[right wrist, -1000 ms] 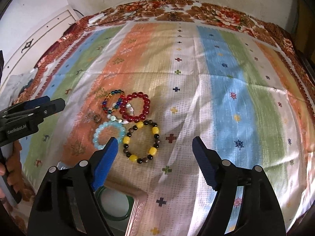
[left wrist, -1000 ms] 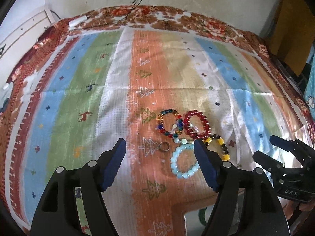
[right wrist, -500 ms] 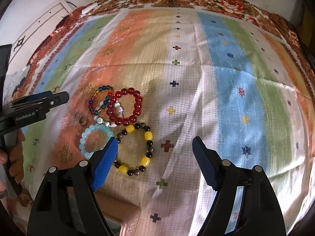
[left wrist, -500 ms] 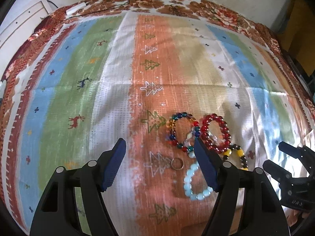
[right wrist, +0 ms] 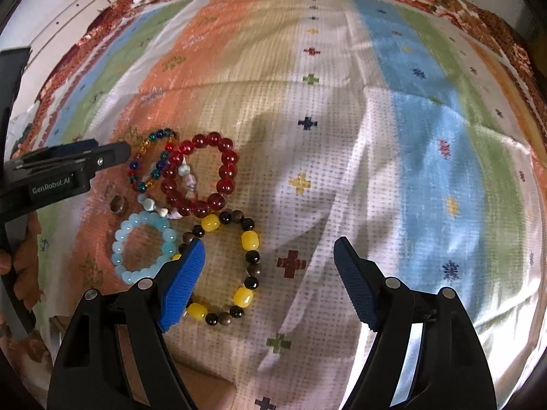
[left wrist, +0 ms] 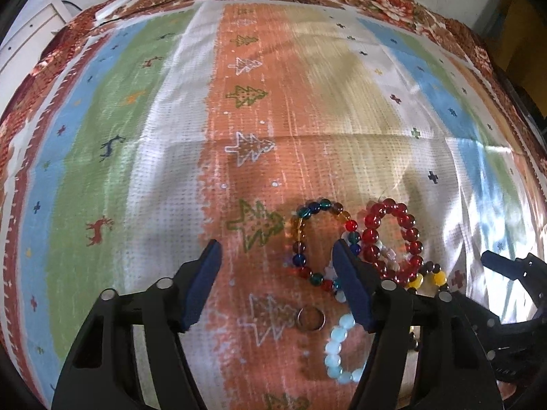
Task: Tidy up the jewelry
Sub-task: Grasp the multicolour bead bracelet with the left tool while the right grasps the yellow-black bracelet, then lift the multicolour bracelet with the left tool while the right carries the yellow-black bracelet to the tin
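Bracelets cluster on striped cloth point(right wrist: 342, 171). Landmark: red bead bracelet point(right wrist: 200, 174). Right gripper point(right wrist: 270, 266) jaws spread wide, holding nothing; nearest to it the yellow-and-dark bracelet point(right wrist: 248, 239) lies just below the red one, partly between the jaws, left pad point(right wrist: 181, 280) over its rim. Pale blue bracelet point(right wrist: 143, 246) lower left of red, small ring point(right wrist: 118, 204) left. Multicolour bracelet point(right wrist: 150, 160) touches red's left side. Left gripper point(left wrist: 277, 280) also wide open and empty, its right pad point(left wrist: 350, 283) over the multicolour bracelet's edge.
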Demonstrator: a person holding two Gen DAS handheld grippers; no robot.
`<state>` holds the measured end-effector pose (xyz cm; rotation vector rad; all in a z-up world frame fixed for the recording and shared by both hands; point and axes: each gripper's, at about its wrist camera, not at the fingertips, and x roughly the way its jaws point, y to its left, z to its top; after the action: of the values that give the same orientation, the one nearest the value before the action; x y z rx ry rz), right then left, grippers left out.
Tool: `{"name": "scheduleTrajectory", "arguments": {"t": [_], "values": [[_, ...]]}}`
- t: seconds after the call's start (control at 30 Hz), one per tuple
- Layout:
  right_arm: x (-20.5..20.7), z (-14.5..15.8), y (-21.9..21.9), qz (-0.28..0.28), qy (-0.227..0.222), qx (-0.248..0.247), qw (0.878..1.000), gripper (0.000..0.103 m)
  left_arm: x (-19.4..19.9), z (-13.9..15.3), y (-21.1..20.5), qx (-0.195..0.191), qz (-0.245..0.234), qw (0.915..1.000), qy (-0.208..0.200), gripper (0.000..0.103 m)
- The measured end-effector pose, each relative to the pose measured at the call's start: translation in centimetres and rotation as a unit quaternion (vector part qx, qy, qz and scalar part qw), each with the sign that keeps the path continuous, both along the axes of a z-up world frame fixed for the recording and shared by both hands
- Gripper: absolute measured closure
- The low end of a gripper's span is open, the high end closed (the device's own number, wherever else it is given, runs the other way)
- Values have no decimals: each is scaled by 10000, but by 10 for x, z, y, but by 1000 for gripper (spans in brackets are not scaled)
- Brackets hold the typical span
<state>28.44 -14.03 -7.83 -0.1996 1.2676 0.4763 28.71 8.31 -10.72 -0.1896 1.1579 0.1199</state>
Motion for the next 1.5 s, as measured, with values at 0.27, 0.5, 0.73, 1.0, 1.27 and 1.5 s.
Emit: {"name": "scheduleTrajectory", "arguments": {"t": [0.27, 0.5, 0.73, 1.0, 1.27, 1.5], "values": [[7, -18, 8, 130, 95, -255, 9995, 26, 14, -19, -5, 109, -147, 9995, 265, 50], [9, -23, 15, 262, 49, -534, 9982, 52, 20, -26, -16, 388, -465, 9978, 261, 63], [6, -26, 20, 486, 218, -462, 9975, 91, 14, -26, -16, 286, -727, 9965, 284, 94], [-1, -17, 11, 438, 207, -213, 9986, 91, -5, -9, -15, 273, -658, 9974, 143, 94], [-12, 7, 5, 540, -10, -103, 9985, 91, -10, 3, -12, 157, -627, 9979, -23, 94], [-19, 30, 5, 571, -180, 190, 9980, 91, -20, 26, -13, 139, -614, 9976, -304, 94]]}}
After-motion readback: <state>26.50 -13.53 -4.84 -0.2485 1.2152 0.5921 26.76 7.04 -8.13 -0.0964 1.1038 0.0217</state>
